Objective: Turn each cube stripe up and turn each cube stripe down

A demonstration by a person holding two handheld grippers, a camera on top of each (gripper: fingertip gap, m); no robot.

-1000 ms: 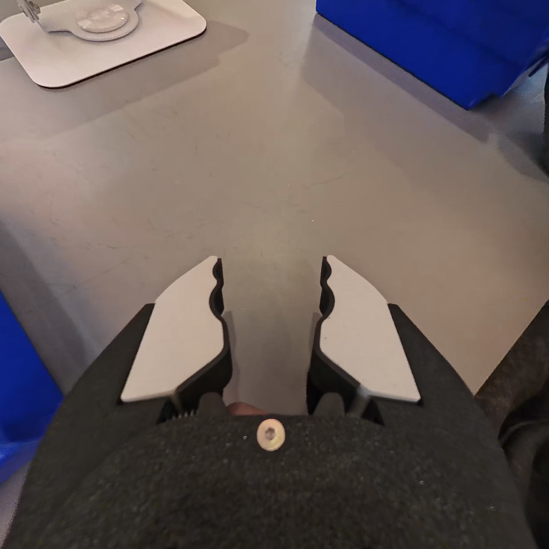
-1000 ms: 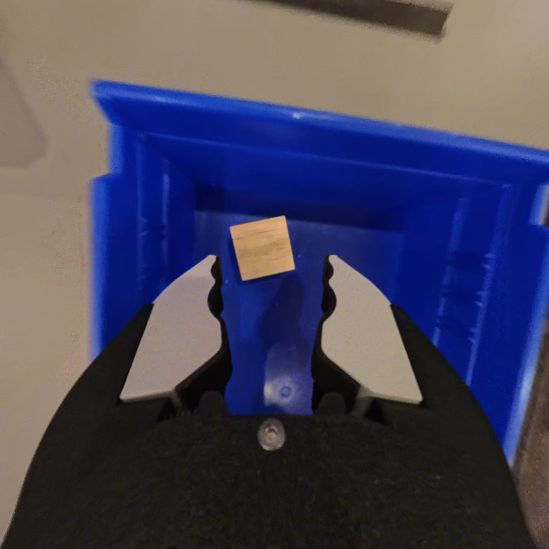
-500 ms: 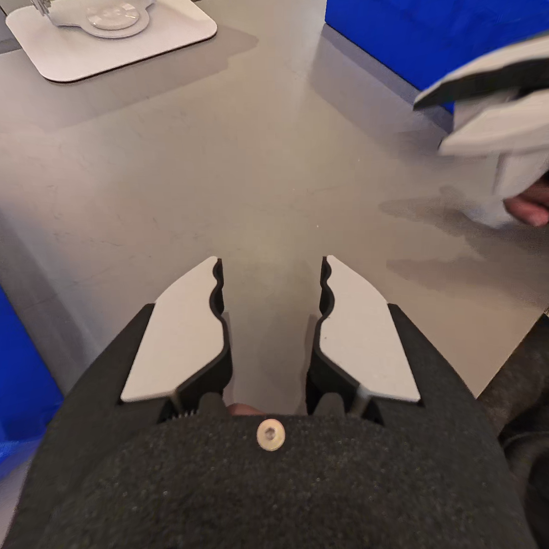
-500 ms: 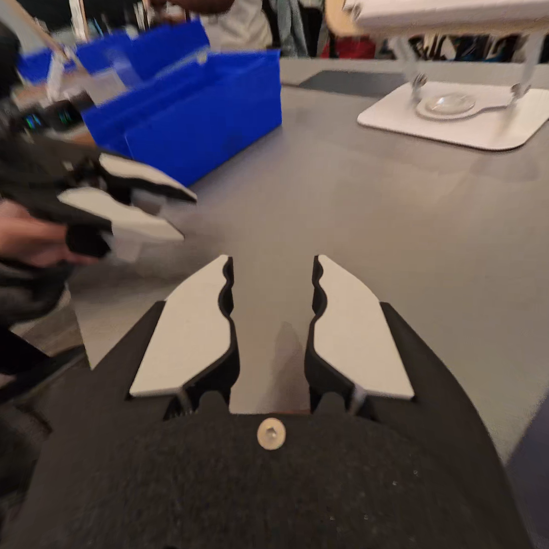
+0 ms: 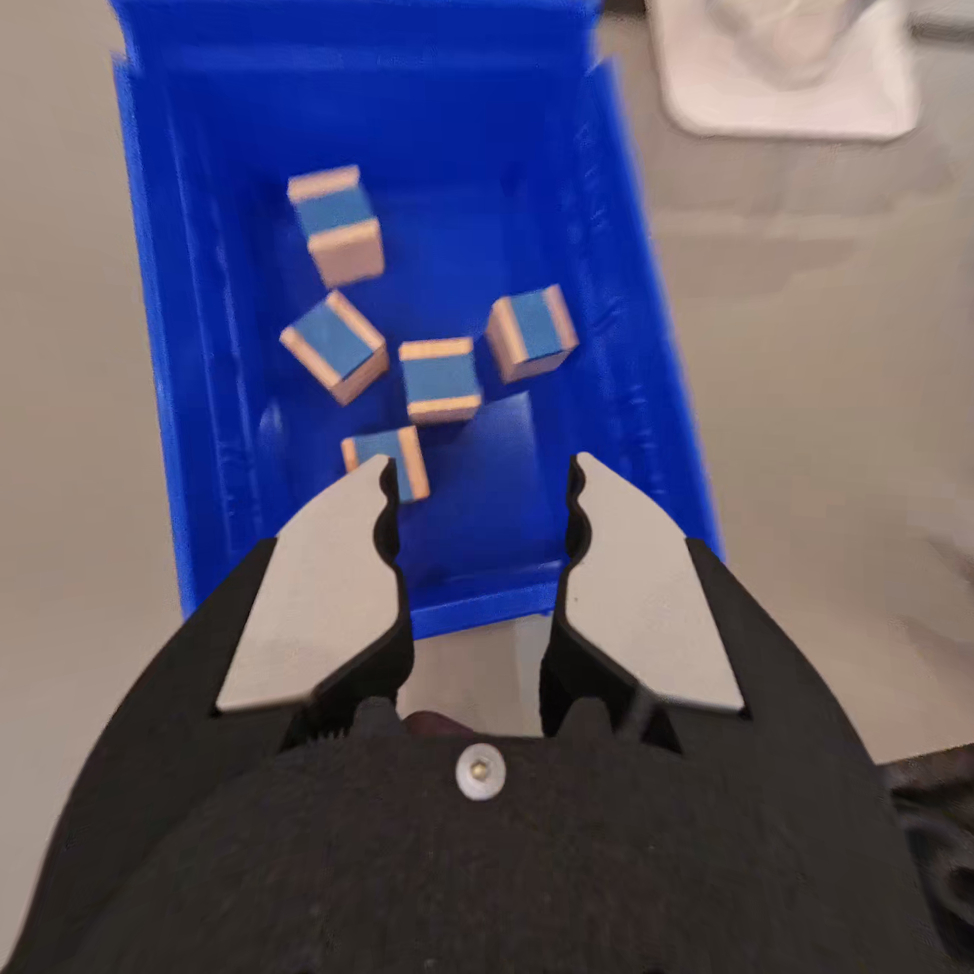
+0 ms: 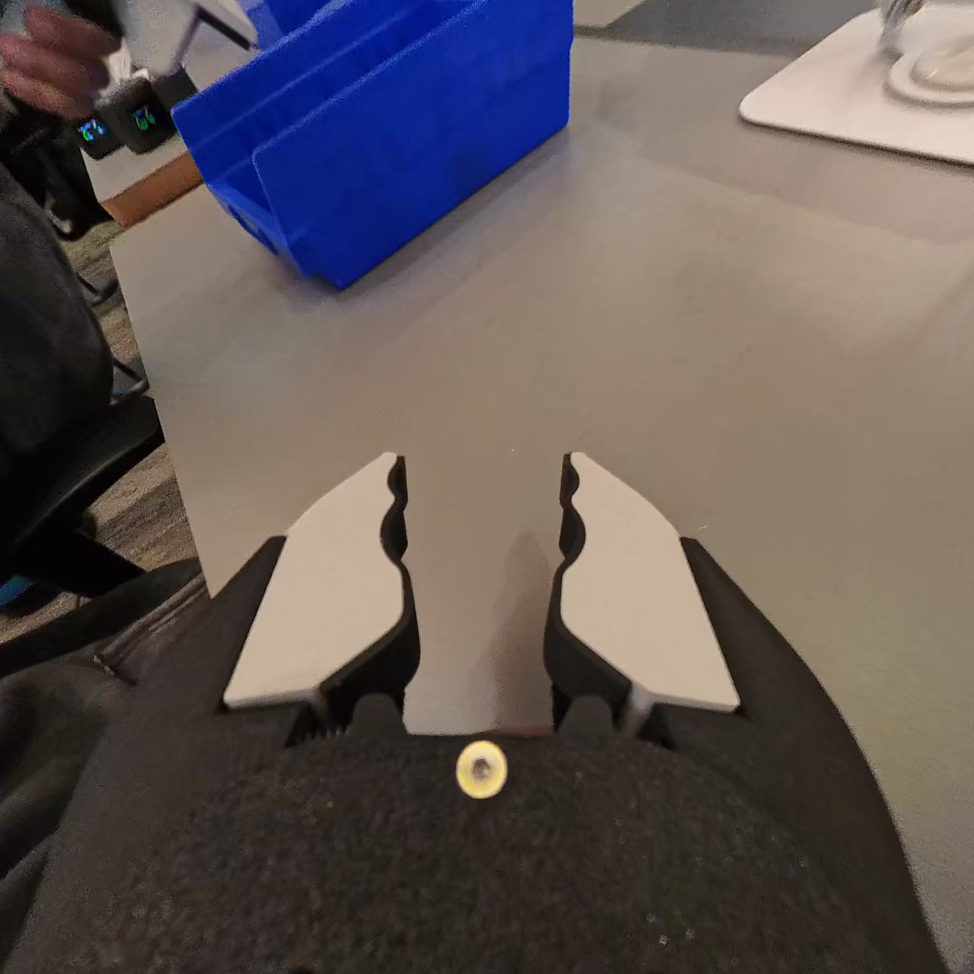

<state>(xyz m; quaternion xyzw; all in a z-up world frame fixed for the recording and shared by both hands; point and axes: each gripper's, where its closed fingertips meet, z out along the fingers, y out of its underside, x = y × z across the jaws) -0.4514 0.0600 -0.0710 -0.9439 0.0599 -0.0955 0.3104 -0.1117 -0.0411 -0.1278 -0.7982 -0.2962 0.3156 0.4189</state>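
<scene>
Left view only – five cubes (image 5: pixel 440 379) in bin (image 5: pixel 606 327).

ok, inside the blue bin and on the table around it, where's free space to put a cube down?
In the blue bin, the five striped cubes crowd the middle and left. The bin floor is bare at the near right, under the open left gripper, and along the far wall. On the grey table, the stretch between bin, white base plate and open right gripper is bare.

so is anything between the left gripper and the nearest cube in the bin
Nothing visible. The left gripper is open above the blue bin, and the nearest cube lies stripe up just past its left fingertip, partly hidden by that finger. The bin has no lid.
</scene>
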